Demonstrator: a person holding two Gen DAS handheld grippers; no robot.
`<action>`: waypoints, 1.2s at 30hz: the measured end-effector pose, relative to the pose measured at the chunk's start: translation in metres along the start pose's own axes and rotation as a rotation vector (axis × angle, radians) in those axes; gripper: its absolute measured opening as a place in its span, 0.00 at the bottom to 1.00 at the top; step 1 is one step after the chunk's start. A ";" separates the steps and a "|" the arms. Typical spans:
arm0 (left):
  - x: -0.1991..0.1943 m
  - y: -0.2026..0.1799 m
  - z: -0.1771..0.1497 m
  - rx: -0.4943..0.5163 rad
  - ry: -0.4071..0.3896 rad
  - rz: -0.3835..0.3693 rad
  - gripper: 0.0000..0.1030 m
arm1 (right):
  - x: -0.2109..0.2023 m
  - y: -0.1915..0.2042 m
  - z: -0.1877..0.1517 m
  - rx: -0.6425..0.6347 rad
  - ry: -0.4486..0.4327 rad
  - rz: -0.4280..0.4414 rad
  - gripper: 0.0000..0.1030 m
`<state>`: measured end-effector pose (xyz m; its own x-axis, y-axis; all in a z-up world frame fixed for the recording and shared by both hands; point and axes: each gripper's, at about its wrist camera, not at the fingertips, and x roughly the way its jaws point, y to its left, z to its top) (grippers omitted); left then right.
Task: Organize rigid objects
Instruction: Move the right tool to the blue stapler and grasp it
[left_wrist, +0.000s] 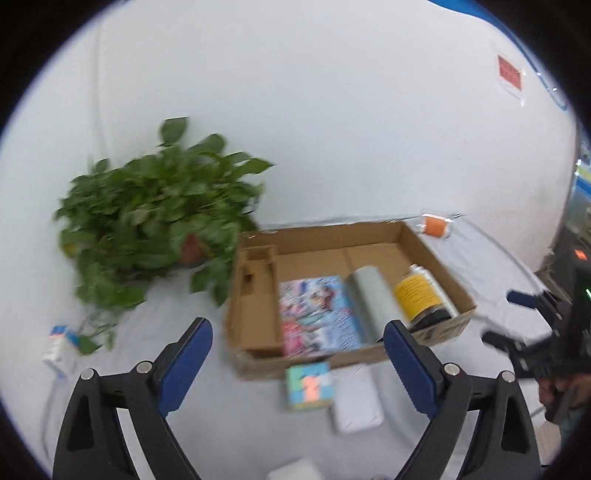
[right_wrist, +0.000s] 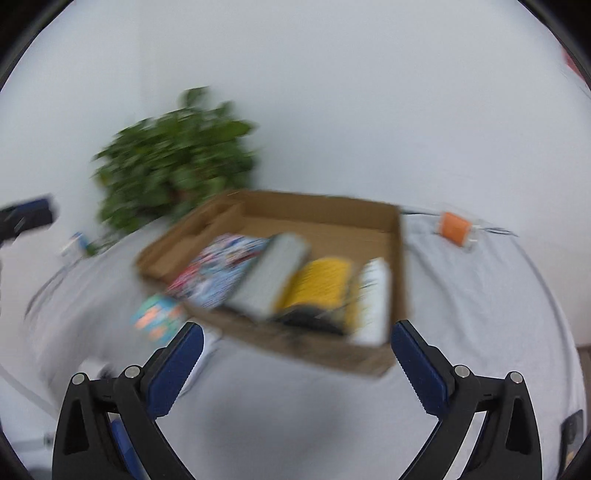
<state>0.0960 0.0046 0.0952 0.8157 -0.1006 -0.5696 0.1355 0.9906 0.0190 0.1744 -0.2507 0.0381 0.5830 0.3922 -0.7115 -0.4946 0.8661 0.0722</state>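
Observation:
An open cardboard box (left_wrist: 373, 236) (right_wrist: 397, 266) holds a colourful flat box (left_wrist: 317, 314) (right_wrist: 218, 273), a grey roll (left_wrist: 373, 299) (right_wrist: 273, 277), a yellow-labelled jar (left_wrist: 417, 295) (right_wrist: 321, 284) and a white bottle (right_wrist: 373, 299). In front of the box lie a pastel cube (left_wrist: 309, 384) (right_wrist: 157, 319) and a white block (left_wrist: 356, 400). My left gripper (left_wrist: 297, 354) is open and empty, above the cube. My right gripper (right_wrist: 297, 354) is open and empty, in front of the box; it also shows in the left wrist view (left_wrist: 513, 317).
A potted plant (left_wrist: 155, 214) (right_wrist: 177, 170) stands left of the box. An orange-and-clear item (left_wrist: 436, 226) (right_wrist: 456, 225) lies at the back right. A small white-and-blue carton (left_wrist: 61, 347) lies at left. A white object (left_wrist: 295, 470) sits under my left gripper.

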 end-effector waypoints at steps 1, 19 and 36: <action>-0.010 0.007 -0.006 0.000 0.006 0.028 0.91 | -0.007 0.024 -0.014 -0.036 0.011 0.056 0.99; -0.021 0.023 -0.182 -0.272 0.278 -0.198 0.91 | 0.024 0.186 -0.181 -0.263 0.213 0.149 0.49; 0.011 -0.010 -0.185 -0.340 0.311 -0.433 0.91 | 0.008 0.122 -0.164 -0.174 0.161 0.090 0.69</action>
<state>-0.0003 0.0106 -0.0629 0.5188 -0.5176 -0.6804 0.1887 0.8456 -0.4994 0.0134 -0.1923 -0.0734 0.4280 0.3989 -0.8110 -0.6518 0.7578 0.0287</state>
